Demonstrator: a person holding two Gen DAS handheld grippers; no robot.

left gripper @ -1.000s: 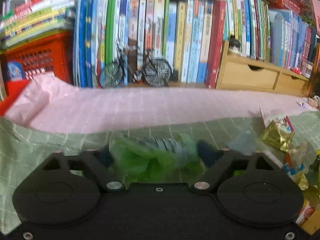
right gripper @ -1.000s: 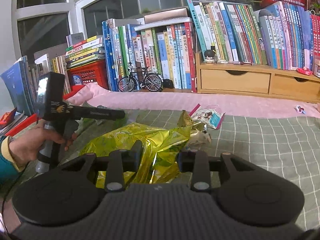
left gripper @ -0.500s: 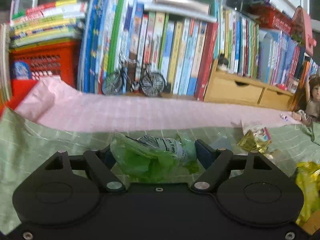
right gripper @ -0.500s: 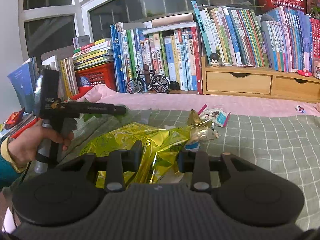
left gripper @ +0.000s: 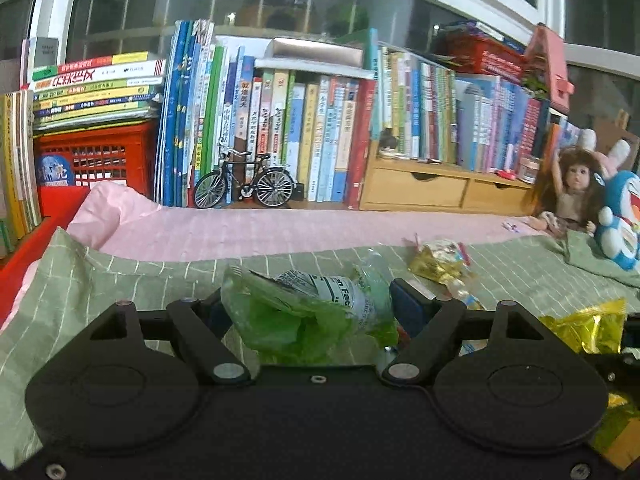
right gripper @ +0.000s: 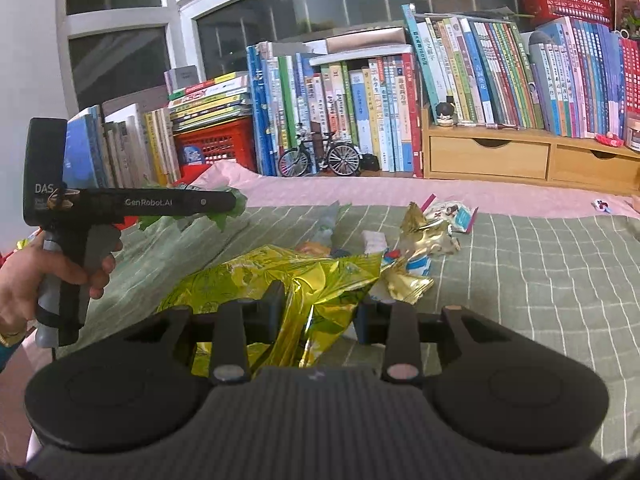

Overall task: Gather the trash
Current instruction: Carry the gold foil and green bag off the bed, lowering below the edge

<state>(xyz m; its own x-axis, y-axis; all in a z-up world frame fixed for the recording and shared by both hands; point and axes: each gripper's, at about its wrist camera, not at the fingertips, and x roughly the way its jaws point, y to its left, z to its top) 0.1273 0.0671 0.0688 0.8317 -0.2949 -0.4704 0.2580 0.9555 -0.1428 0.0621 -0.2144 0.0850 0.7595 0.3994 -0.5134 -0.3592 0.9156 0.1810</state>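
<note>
left hand-held gripper (left gripper: 308,308): clamped on green plastic bag (left gripper: 304,316), lifted off the bed (right gripper: 540,280)
right hand-held gripper (right gripper: 318,312): half-closed on yellow foil wrapper (right gripper: 280,280)
risk: slick film could slip out; loose wrappers (right gripper: 432,232) left behind

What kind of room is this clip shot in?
Probably a child's bedroom at home: a bed with a green checked cover, a window ledge packed with children's books, and a doll beside a blue plush toy.
</note>
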